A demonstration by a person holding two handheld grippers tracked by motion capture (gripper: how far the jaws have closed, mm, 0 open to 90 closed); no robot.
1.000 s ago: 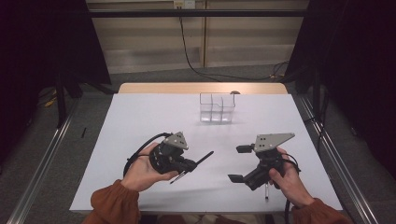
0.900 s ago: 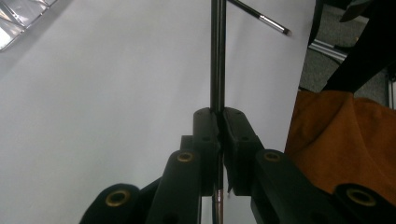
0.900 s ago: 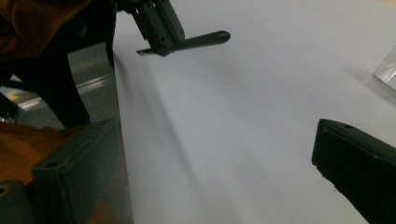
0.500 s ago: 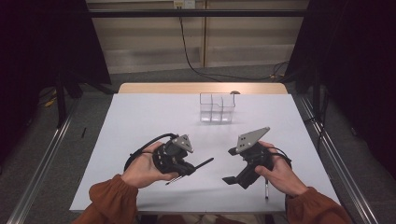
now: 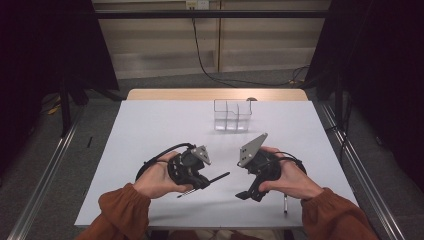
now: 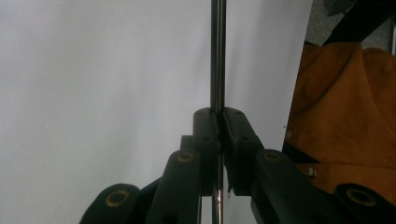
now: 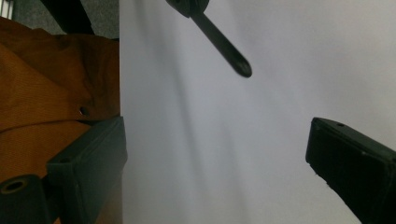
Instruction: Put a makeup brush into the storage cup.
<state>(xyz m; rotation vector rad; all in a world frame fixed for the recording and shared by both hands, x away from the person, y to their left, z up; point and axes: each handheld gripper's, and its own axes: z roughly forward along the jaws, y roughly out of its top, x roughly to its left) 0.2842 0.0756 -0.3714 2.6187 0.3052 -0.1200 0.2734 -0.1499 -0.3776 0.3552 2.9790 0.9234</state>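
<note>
From the high view, the left gripper [image 5: 212,181] rests low over the near half of the white tabletop [image 5: 150,130], clamped on a thin dark pen [image 5: 205,183] that sticks out at both ends and points toward the person's right. The right gripper [image 5: 245,194] hangs just beside it, tilted so its grey plate faces up and left, with nothing between its jaws, which stand wide though they have just been closing a little. A second pen [image 5: 285,204] lies on the tabletop near the front edge, beside the right hand. A clear plastic organizer [image 5: 232,115] with compartments stands well apart, toward the far edge. In the left gripper view, the two black jaws are pressed together on the pen [image 6: 217,56], which runs straight up from between them over the white surface; an orange sleeve [image 6: 345,102] shows at the right. In the right gripper view, the jaws stand far apart with bare tabletop between them, and the tip of the held pen [image 7: 226,49] comes in from the top.
</note>
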